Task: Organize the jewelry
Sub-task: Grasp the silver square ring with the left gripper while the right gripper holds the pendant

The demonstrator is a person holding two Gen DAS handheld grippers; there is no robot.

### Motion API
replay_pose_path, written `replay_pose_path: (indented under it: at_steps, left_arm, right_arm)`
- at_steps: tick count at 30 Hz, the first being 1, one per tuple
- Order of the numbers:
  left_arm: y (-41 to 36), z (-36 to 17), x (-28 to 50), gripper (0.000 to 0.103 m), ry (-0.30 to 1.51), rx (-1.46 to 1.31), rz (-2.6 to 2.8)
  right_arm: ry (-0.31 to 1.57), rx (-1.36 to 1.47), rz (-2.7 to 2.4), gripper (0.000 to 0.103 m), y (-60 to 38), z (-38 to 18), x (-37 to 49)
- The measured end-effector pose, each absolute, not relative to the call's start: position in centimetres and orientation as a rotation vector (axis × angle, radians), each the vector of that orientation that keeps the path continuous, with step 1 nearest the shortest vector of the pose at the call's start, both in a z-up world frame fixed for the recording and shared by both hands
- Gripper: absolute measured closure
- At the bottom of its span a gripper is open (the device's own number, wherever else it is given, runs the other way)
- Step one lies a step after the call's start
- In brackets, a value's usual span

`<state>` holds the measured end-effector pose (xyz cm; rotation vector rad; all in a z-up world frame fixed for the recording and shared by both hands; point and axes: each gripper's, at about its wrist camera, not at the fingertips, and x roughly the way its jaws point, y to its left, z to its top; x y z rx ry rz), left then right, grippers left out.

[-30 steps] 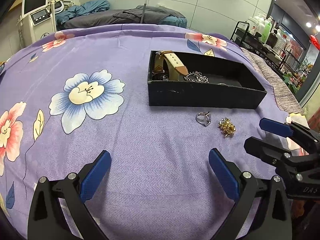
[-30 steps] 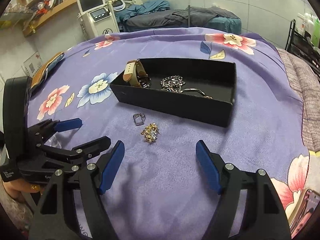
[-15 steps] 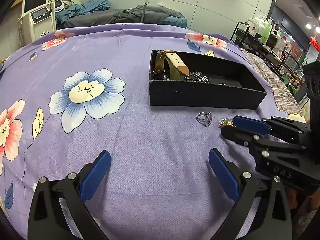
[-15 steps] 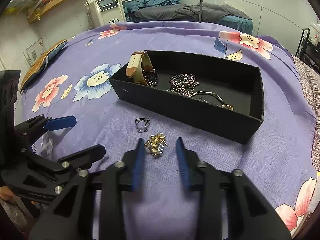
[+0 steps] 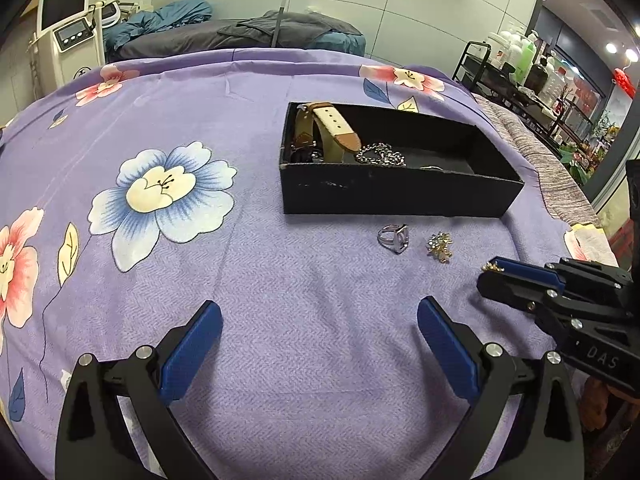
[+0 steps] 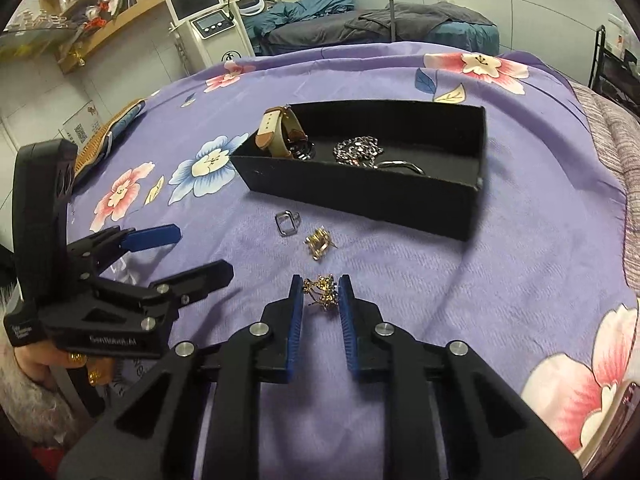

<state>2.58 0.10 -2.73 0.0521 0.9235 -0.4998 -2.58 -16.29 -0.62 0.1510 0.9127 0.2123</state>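
My right gripper is shut on a gold earring, held just above the purple floral cloth; it also shows in the left wrist view. A second gold earring and a silver ring lie on the cloth in front of the black box. The box holds a brown-strap watch, a silver chain and a bangle. My left gripper is open and empty, low over the cloth to the left.
The purple floral cloth covers the whole surface. A woven mat lies at its far left edge. A white machine and a dark bed stand behind. A shelf rack with bottles stands to the right.
My right gripper went forward to the two gold earrings, closed on one and drew back with it. The other earring stays on the cloth. My left gripper has barely moved.
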Motion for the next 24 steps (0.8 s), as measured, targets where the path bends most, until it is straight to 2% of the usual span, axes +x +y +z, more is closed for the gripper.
replay_pose_path:
  at_steps: [5, 7, 9, 13, 20, 24]
  left_arm:
    - [-1.3, -2.3, 2.5, 0.009, 0.910, 0.079, -0.539]
    - [-1.9, -2.0, 2.4, 0.020, 0.904, 0.085, -0.565]
    - [-2.8, -2.0, 2.2, 0.023, 0.902, 0.108, -0.585]
    - [-4.3, -2.5, 2.8, 0.038, 0.911, 0.142, -0.590]
    - [-5.5, -2.7, 5.0, 0.054, 0.903, 0.173, -0.581]
    - [-6.1, -2.7, 5.4, 0.068, 0.899, 0.174, -0.594]
  right_arm:
    - [0.913, 0.154, 0.173, 0.084, -17.0, -0.7, -3.3]
    - [0.910, 0.158, 0.163, 0.084, -17.3, -0.6, -3.4]
    - [0.911, 0.158, 0.158, 0.084, -17.4, -0.6, -3.5]
    - [0.913, 0.163, 0.154, 0.084, -17.8, -0.6, -3.7]
    - [0.913, 0.171, 0.151, 0.084, -17.9, -0.8, -3.9]
    - [0.914, 0.170, 0.149, 0.084, -17.8, -0.9, -3.8]
